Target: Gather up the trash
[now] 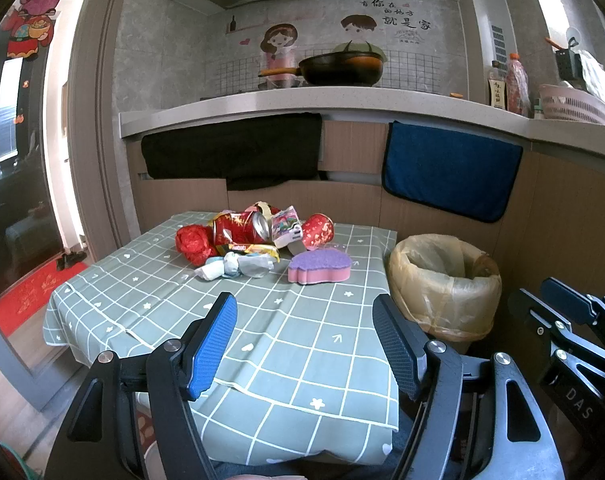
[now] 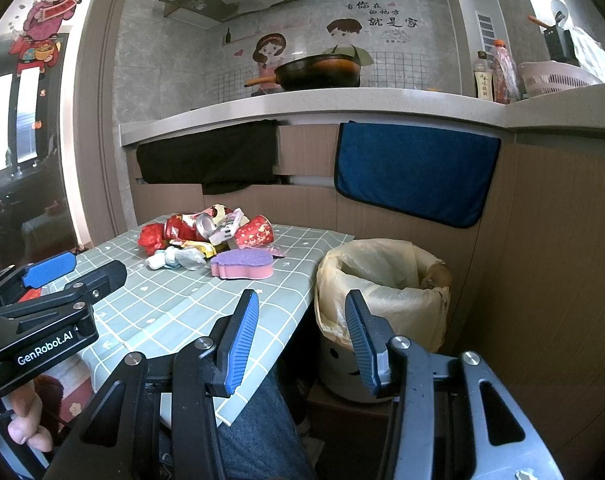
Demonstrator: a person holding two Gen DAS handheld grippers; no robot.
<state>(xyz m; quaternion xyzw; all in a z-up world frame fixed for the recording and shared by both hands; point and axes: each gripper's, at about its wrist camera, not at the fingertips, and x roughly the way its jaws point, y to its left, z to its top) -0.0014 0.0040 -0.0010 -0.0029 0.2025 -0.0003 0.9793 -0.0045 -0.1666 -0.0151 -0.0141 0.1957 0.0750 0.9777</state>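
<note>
A pile of trash sits at the far side of the green checked table (image 1: 262,332): a crushed red can (image 1: 242,232), a red crumpled wrapper (image 1: 192,242), a red paper cup (image 1: 317,231), a yellow snack wrapper (image 1: 252,249), white crumpled paper (image 1: 234,266) and a purple-pink sponge (image 1: 318,268). The pile also shows in the right wrist view (image 2: 206,236). A bin lined with a yellowish bag (image 1: 446,280) (image 2: 382,280) stands right of the table. My left gripper (image 1: 304,342) is open and empty over the near table. My right gripper (image 2: 302,340) is open and empty, between table edge and bin.
A kitchen counter (image 1: 302,100) runs behind with a black pan (image 1: 338,68), bottles (image 1: 516,84) and a pink basket (image 1: 570,106). A black cloth (image 1: 230,148) and a blue towel (image 1: 450,168) hang on the cabinets. A glass door (image 1: 18,160) is at left.
</note>
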